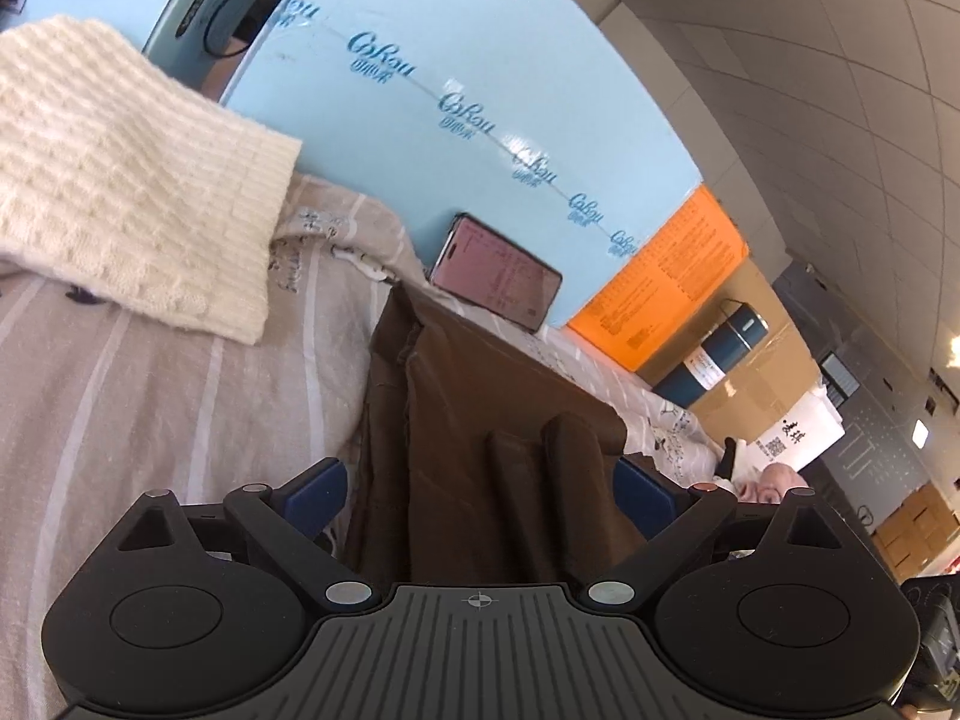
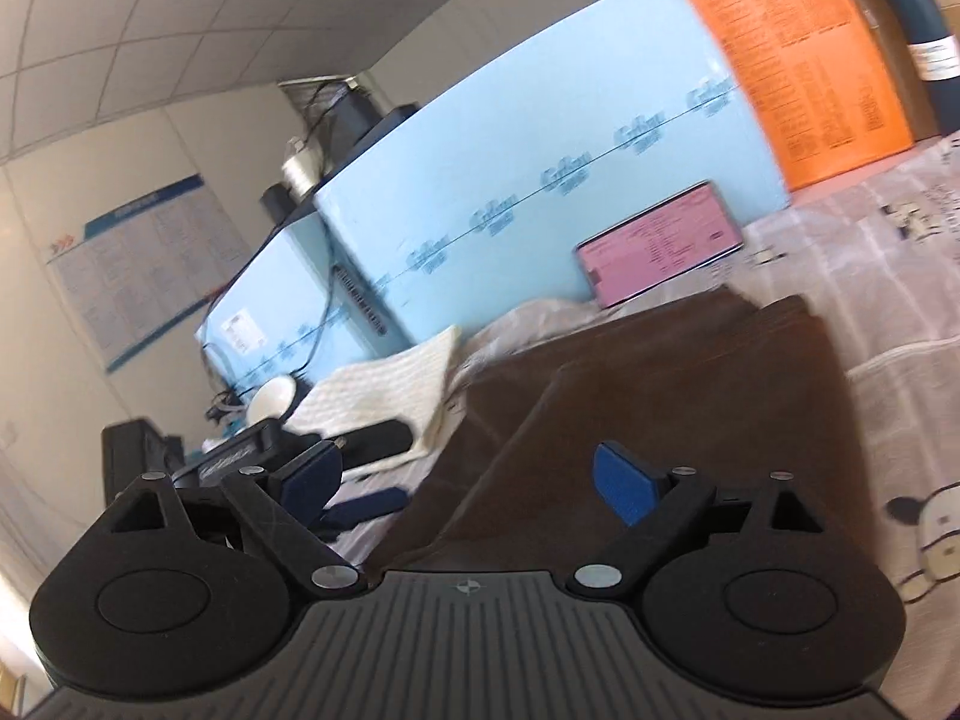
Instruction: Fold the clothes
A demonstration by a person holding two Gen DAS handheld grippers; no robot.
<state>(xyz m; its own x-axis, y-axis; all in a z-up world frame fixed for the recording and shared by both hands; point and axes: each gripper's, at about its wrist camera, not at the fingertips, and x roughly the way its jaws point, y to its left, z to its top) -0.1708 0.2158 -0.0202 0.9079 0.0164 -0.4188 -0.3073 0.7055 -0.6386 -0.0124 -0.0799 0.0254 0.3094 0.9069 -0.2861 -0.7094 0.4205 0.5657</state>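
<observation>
Brown garment, dark and smooth, folded into layered panels with straight stacked edges, lying on the striped bed sheet. Cream knit sweater, ribbed at its hem, lying flat to the left, apart from the brown garment.

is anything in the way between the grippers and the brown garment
Nothing visible does. The brown garment already lies between the open fingers of the left gripper, and the right gripper is open with the cloth right there too. The white knit sweater and phone sit off to the side.
</observation>
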